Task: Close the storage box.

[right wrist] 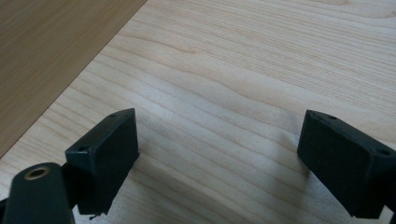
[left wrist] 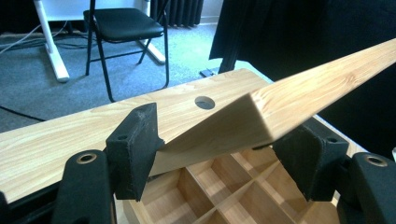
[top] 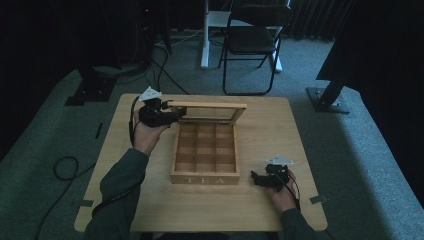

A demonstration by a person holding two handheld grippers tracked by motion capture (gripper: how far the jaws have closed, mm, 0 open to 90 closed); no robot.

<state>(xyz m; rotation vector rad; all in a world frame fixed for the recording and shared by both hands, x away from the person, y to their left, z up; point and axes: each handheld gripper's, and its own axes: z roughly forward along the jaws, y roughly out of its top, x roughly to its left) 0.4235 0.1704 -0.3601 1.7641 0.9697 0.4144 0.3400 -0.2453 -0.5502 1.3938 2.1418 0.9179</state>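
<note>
Holding the left gripper (left wrist: 212, 149) wide, I have its two black jaws on either side of the lid (left wrist: 299, 93) of the tea box (top: 205, 150); the near jaw touches the lid's corner edge, and the far one sits close against its underside, though I cannot tell if it presses. In the high view this left gripper (top: 172, 114) sits at about 10 o'clock from the box, at the left end of the raised lid (top: 207, 106), which stands tilted up on its back hinge.

The box is pale wood, square-cornered, with a grid of small compartments inside and "TEA" lettered on its front wall. It sits near the middle of the tabletop (top: 260, 210), a light, straight-grained board with rounded corners. The lid is a flat wooden frame with smooth, faintly streaked grain.

My right gripper (top: 256, 179) lies at about 4 o'clock from the box, just beside its front right corner. Its jaws stand well apart with nothing between them; in the right gripper view (right wrist: 217, 154) they hover low over bare wood. The jaw pads (right wrist: 105, 149) are matte black blocks.
</note>
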